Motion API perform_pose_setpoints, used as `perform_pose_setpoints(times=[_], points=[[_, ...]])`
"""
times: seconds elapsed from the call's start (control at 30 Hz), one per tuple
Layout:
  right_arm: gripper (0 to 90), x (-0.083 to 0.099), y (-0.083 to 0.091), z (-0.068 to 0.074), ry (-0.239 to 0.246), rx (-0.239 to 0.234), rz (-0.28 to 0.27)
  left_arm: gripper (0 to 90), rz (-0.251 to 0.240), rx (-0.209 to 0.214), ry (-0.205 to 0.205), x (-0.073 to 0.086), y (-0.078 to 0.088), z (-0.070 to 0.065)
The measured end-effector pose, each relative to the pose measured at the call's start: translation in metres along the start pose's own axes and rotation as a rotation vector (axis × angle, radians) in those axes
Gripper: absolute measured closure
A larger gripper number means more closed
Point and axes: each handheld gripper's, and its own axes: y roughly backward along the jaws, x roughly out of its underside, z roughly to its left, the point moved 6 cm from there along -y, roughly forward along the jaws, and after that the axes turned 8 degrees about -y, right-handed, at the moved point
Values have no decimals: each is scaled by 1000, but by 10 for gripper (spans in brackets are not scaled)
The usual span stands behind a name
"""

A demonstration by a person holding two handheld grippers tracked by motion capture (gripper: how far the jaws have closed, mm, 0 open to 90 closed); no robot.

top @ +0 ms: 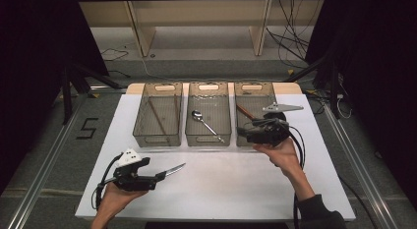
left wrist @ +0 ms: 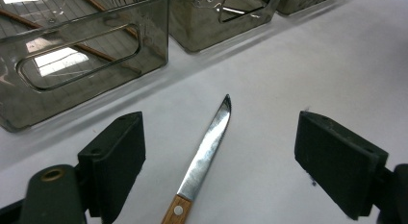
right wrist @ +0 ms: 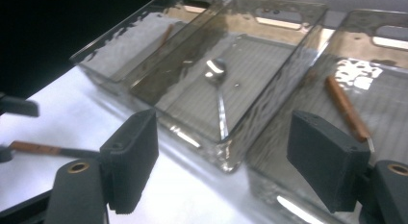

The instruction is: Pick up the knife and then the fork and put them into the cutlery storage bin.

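Item 1: knife (top: pixel 173 170), wooden handle, steel blade, lying on the white desk (top: pixel 221 185) at about 7 o'clock, well short of the bins. In the left gripper view it lies between my left gripper (left wrist: pixel 219 161) fingers (left wrist: pixel 115 161), which stand wide apart and released, touching nothing; the blade tip points away toward the bins.

Item 2: right gripper (right wrist: pixel 221 161), at 3 o'clock, over the near rim of the right bin (top: pixel 243 91). Its fingers are spread and empty. A wooden-handled utensil (right wrist: pixel 346 108) lies inside that bin.

Item 3: middle bin (top: pixel 209 140), holding one spoon (top: pixel 204 122). Left bin (top: pixel 157 138), holding chopsticks (top: pixel 157 116).

Handling note, my judgement: sorting cutlery by kind, with the knife next. I would lower the left fingers square across the wooden handle, not the slick blade, close firmly, lift level, and carry it toward 2 o'clock to the right bin, clearing the rim before letting go.

Markings: a black "5" (top: pixel 87 128) taped on the floor at 9 o'clock. No brand or label is readable on bins, knife or grippers.
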Motion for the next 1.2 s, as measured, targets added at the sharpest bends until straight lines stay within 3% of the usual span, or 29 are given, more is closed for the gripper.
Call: perform_pose_setpoints(times=[0.23, 0.6, 0.73, 0.97, 1.2], points=[[254, 22, 7, 15, 27, -45, -15, 181, 41, 9, -11, 1, -1, 1], [249, 53, 12, 25, 63, -98, -14, 184, 103, 14, -28, -3, -2, 10], [249, 61, 13, 28, 78, -112, -4, 186, 155, 25, -39, -5, -8, 11], [248, 68, 15, 35, 86, -130, -1, 189, 254, 16, -104, -10, -19, 17], [248, 71, 17, 41, 105, -142, 3, 206, 374, 6, -155, 3, -18, 19]])
